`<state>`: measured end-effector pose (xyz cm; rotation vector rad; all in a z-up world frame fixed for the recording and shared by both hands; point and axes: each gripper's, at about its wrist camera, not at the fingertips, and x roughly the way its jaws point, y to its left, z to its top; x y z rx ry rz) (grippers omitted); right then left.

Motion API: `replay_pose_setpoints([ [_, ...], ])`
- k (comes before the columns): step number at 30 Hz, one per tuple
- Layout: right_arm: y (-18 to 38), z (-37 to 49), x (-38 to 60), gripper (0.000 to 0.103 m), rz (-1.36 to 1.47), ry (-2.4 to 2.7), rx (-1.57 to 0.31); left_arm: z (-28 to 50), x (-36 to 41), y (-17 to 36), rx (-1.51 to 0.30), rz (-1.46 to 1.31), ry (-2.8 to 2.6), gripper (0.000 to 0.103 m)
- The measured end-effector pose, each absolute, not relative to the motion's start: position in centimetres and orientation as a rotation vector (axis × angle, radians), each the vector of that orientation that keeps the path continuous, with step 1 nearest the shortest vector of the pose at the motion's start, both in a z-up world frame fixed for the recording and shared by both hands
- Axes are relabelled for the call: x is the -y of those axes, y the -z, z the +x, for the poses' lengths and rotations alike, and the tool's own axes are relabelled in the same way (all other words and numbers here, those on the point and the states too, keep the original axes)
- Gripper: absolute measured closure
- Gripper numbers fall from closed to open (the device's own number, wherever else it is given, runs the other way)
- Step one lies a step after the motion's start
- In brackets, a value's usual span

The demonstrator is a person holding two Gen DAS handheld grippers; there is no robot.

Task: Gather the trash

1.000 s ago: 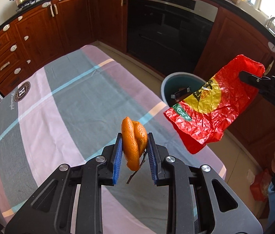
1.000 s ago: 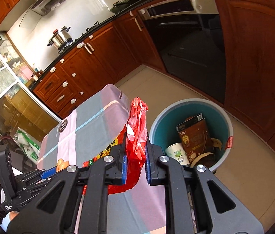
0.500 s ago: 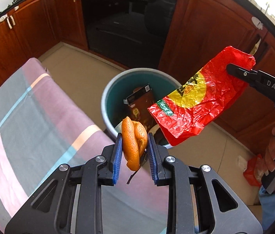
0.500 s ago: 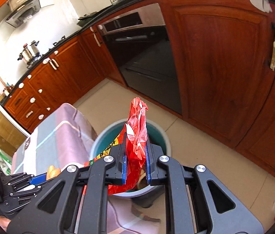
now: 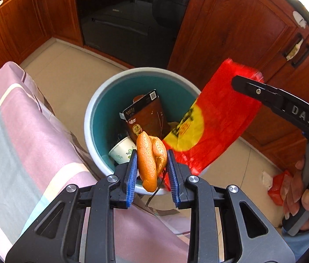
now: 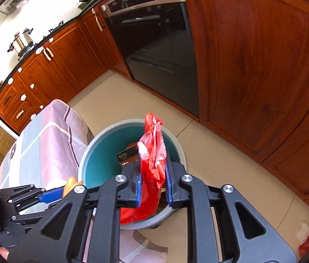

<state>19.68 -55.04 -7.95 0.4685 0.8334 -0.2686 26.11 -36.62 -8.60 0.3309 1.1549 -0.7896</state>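
The bin (image 5: 102,100) stands on the floor, right beside the table (image 5: 23,144) with the striped cloth. The left gripper (image 5: 151,171) hangs over the near edge of the bin. Its jaws have just been opening a little, and the orange peel (image 5: 150,160) sits between the blue pads, which look as if they only just touch it now. The right gripper (image 6: 153,186) is over the bin too, on its far side from the table. Its jaws have just been opening as well, and the red wrapper (image 6: 152,164) hangs loose between them with small gaps at the pads, its bottom end already down past the bin's rim. Inside the bin lie a brown box (image 5: 145,114) and a paper cup (image 5: 122,151). The step now, I think, is the drop. To do it well, both grippers should open wider right above the middle of the bin. The peel is close to the near rim, so a small push toward the middle first should keep it off the floor.
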Motion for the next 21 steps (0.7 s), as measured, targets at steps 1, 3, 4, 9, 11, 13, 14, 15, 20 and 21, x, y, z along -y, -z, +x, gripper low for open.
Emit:
replay_pose_setpoints([
  [1,8.0,19.9,55.0,0.063,0.469,0.262,-0.833,26.2,36.5,8.6,-1.158,0.329,0.786,0.07],
  [3,8.1,20.2,54.6,0.034,0.472,0.253,-0.819,26.4,36.6,8.6,-1.151,0.326,0.776,0.037],
  [4,8.0,20.3,54.5,0.03,0.476,0.248,-0.813,26.4,36.6,8.4,-1.132,0.325,0.764,0.032],
  [9,7.9,20.3,54.3,0.018,0.518,0.248,-0.815,26.3,36.2,7.5,-1.085,0.341,0.708,0.004],
  [11,7.7,20.3,54.2,0.017,0.525,0.248,-0.815,26.3,35.7,7.0,-1.076,0.34,0.709,0.004],
  [13,7.4,20.2,53.9,0.017,0.524,0.253,-0.818,26.3,35.2,6.6,-1.069,0.329,0.706,0.004],
  [14,7.2,20.0,53.8,0.015,0.522,0.253,-0.819,26.3,35.0,6.2,-1.067,0.324,0.703,0.004],
  [15,7.1,19.9,53.7,0.013,0.518,0.253,-0.82,26.2,34.7,5.9,-1.065,0.316,0.701,0.004],
  [20,6.3,18.7,53.1,0.009,0.522,0.244,-0.835,25.2,33.1,4.5,-1.05,0.296,0.683,0.004],
  [21,6.1,18.5,52.9,0.008,0.524,0.24,-0.84,24.7,32.7,4.2,-1.042,0.304,0.675,0.004],
])
